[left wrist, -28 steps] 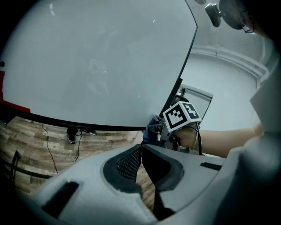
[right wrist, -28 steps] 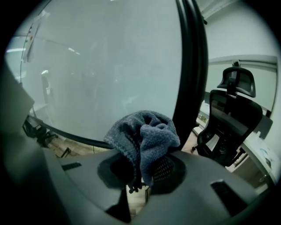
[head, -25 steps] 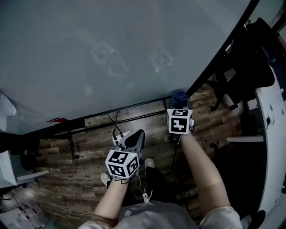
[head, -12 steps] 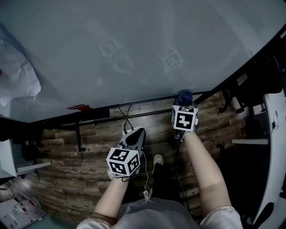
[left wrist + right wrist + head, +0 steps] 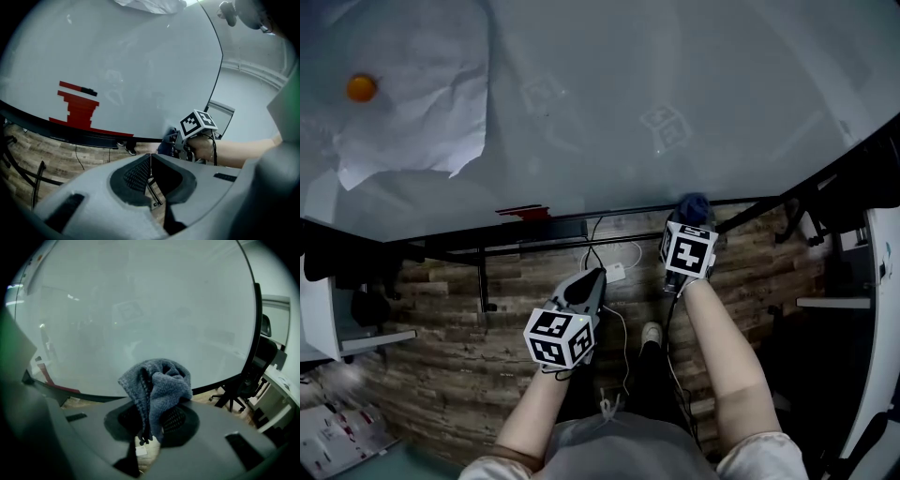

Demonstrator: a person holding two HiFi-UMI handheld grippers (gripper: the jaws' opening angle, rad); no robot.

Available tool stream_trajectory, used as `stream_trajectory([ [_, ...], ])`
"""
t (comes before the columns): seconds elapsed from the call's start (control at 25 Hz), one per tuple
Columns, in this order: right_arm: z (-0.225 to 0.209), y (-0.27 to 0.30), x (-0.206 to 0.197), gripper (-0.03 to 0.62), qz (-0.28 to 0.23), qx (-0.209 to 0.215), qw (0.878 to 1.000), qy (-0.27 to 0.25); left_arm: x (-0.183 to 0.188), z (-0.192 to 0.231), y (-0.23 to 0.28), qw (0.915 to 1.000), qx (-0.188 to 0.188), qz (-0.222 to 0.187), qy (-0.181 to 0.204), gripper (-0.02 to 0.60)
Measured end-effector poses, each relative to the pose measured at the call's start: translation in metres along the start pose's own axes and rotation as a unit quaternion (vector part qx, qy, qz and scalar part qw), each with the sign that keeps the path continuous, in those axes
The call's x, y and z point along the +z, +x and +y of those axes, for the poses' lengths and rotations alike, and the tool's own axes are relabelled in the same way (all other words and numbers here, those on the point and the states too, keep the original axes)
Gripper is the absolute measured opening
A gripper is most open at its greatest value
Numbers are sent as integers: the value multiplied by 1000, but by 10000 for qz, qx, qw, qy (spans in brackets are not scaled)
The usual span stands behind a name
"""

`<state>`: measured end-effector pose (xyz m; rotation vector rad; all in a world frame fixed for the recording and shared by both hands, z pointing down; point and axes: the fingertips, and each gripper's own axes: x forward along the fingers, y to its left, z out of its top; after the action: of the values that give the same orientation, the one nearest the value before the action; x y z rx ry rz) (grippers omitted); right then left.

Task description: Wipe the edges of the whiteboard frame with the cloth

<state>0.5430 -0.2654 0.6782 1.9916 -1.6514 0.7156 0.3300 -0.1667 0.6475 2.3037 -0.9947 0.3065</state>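
Down at the lower edge of the whiteboard [image 5: 628,94], the right tool [image 5: 152,420] was clenched on a bunched grey-blue cloth [image 5: 157,385], which stuck up from between its jaws. From the head view, the cloth sat against the black whiteboard frame [image 5: 750,200] along the bottom, near the right corner. The left tool [image 5: 150,158] hung lower and to the left, away from the board and over the wooden floor [image 5: 441,366], its jaws pressed together with nothing between them. A crumpled sheet of paper [image 5: 422,84] with an orange magnet [image 5: 362,88] hung on the board's upper left.
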Motion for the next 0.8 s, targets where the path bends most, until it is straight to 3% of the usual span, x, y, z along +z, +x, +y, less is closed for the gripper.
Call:
stream_trajectory([
  [0.4,97,-9,-5,69,-48,338,9994,1,-6,51,-49,9998,81,-70,-174,18],
  [0.8,175,-15,-6,69,-83,347,9992,-163,-8,103,-94,9987,277,-183,-389,18],
])
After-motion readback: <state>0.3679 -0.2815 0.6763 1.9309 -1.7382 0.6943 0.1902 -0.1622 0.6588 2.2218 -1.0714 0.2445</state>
